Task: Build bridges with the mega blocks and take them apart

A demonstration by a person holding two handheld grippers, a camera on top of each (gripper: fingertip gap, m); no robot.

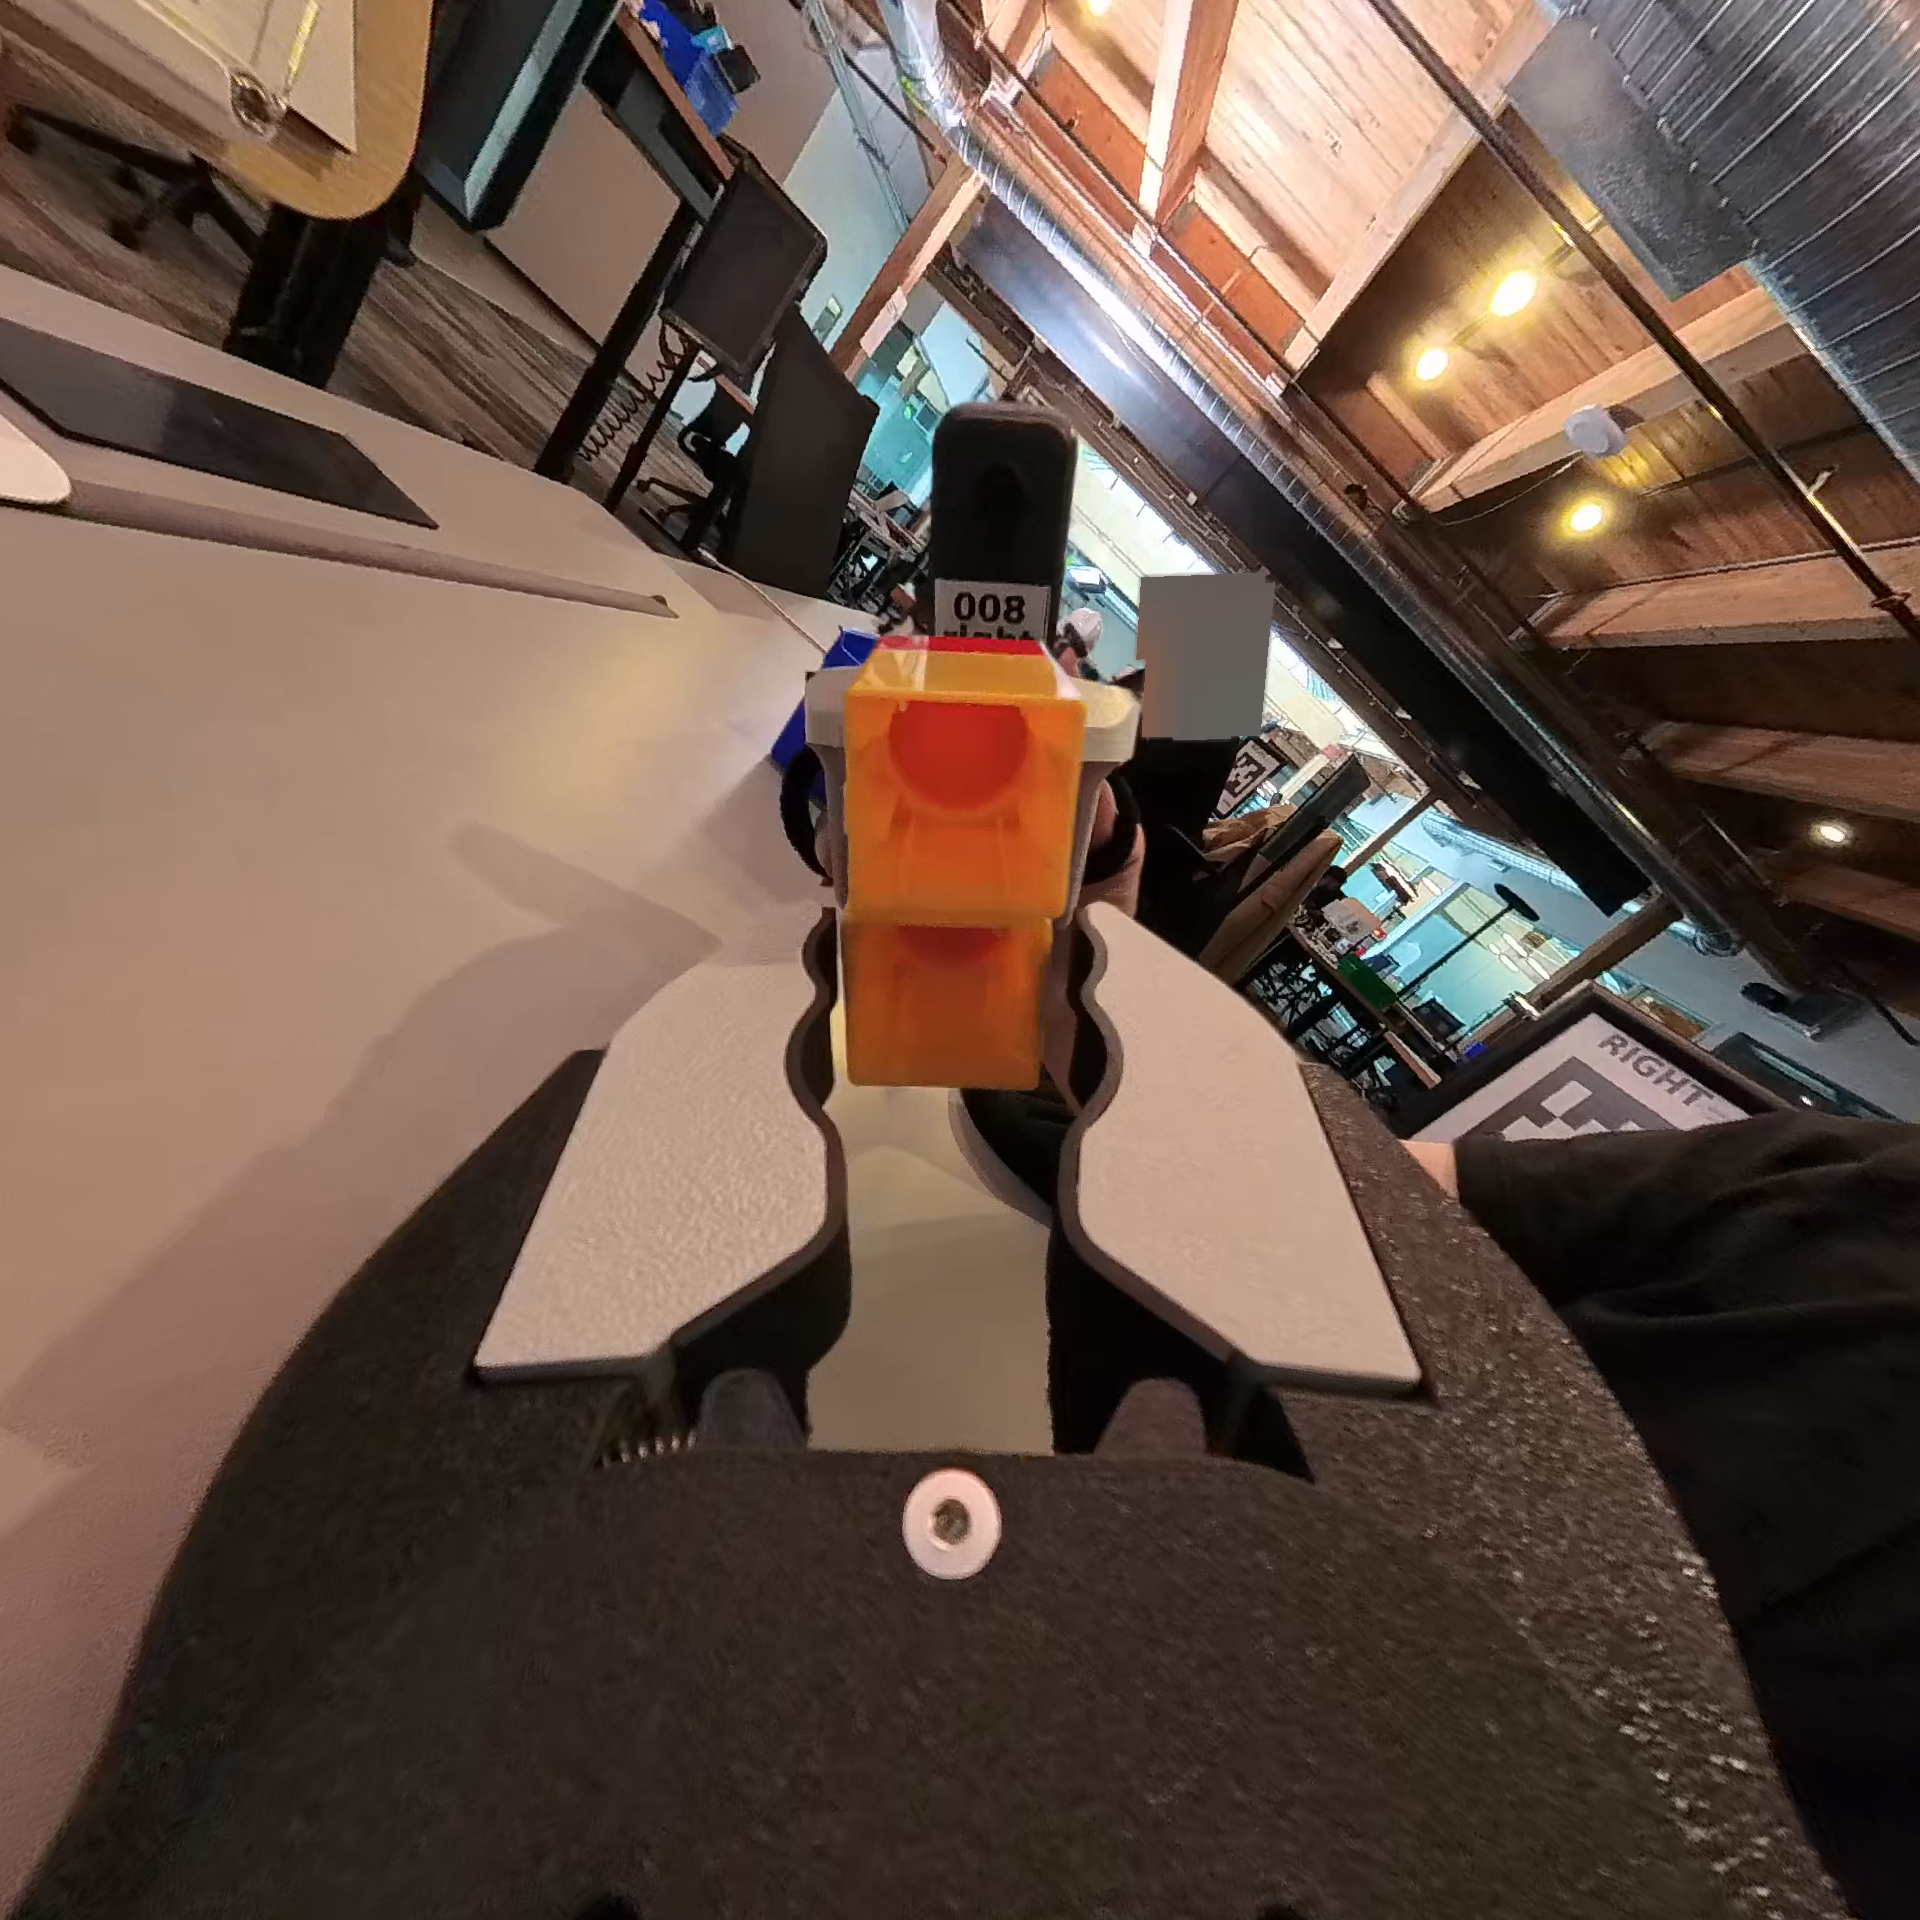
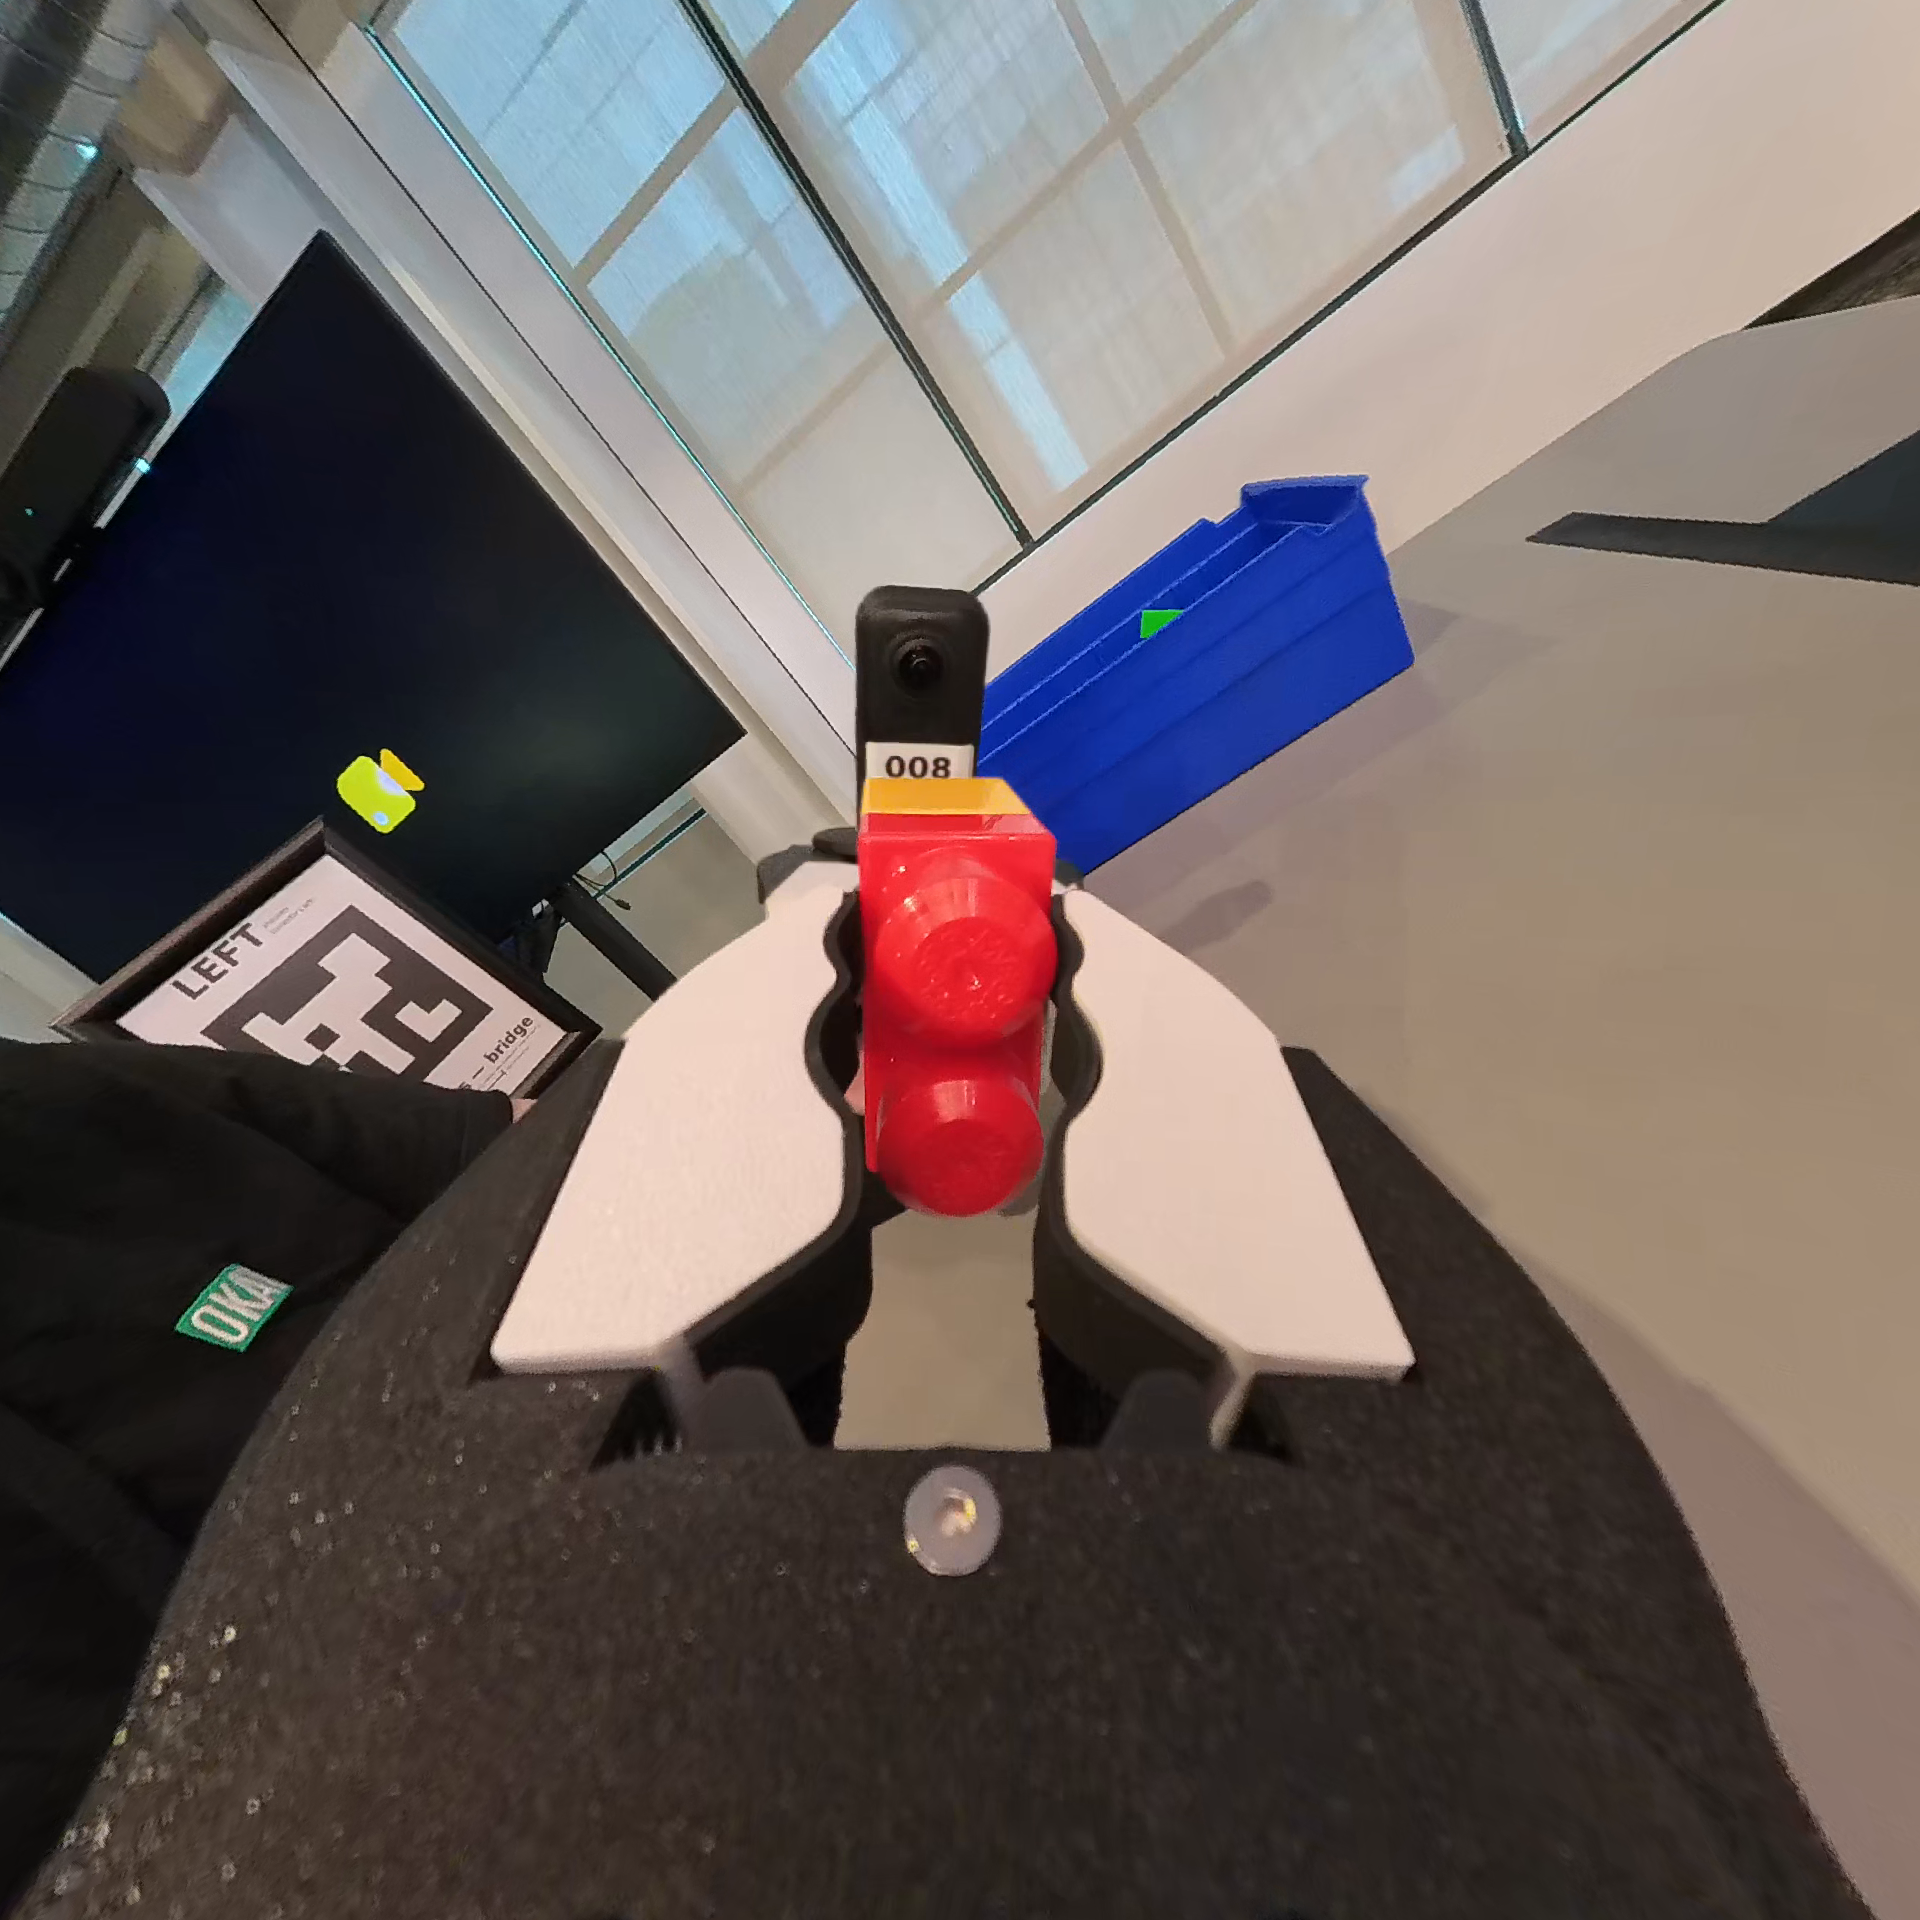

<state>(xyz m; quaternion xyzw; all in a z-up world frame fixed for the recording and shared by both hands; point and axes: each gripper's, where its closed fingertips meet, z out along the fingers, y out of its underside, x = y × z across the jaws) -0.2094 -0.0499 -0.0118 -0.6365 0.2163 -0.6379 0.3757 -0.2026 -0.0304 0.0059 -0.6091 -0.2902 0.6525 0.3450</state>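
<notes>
The orange block (image 1: 951,883) is a translucent two-stud piece seen from its hollow underside, two open cells stacked one above the other with red showing through each; it is joined face to face with the red block (image 2: 951,997), an opaque two-stud piece whose two round studs point toward the right wrist camera; the joined pair is held in the air, above the white table.

one orange block (image 1: 956,862), one red block (image 2: 951,997), one blue bin (image 2: 1195,665).
</notes>
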